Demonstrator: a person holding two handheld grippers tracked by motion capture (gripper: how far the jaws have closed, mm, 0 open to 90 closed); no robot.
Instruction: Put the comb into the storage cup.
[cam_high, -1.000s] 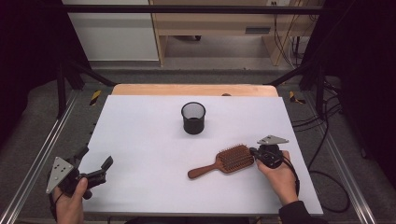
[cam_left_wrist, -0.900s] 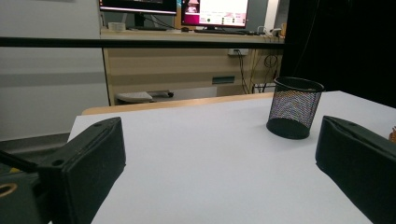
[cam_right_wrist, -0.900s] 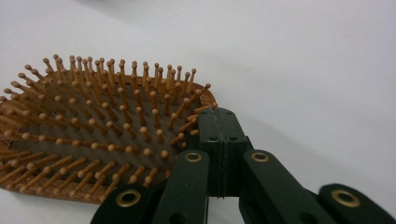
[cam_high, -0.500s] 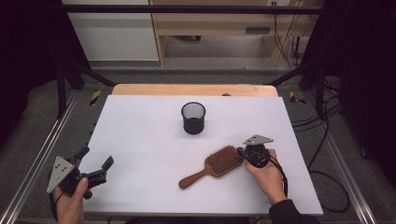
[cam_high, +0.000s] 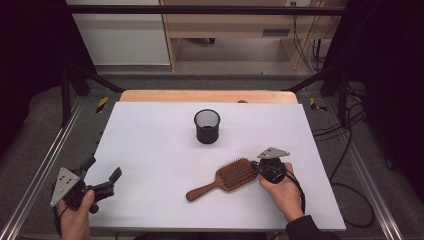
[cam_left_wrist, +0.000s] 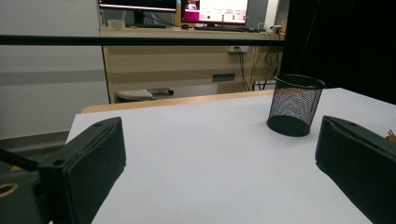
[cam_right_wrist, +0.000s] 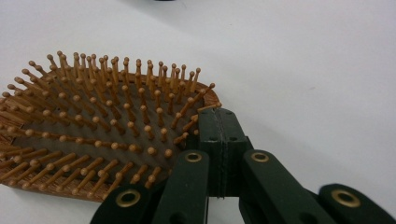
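A wooden paddle hairbrush (cam_high: 227, 177) is lying flat on the white table (cam_high: 150, 145), bristles facing up, its handle pointing toward the near left. The wooden-pinned head is sitting right of centre, near the front edge.

mesh cup (cam_high: 207, 126) upright, table (cam_high: 150, 145) centre-back | desk w/ monitors (cam_left_wrist: 187, 9) behind

Wooden hairbrush (cam_high: 231, 176), black mesh cup (cam_high: 207, 126)

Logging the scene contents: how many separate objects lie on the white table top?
2: a mesh cup standing at centre back, and a wooden hairbrush lying front right, bristles up, against the shut right gripper.
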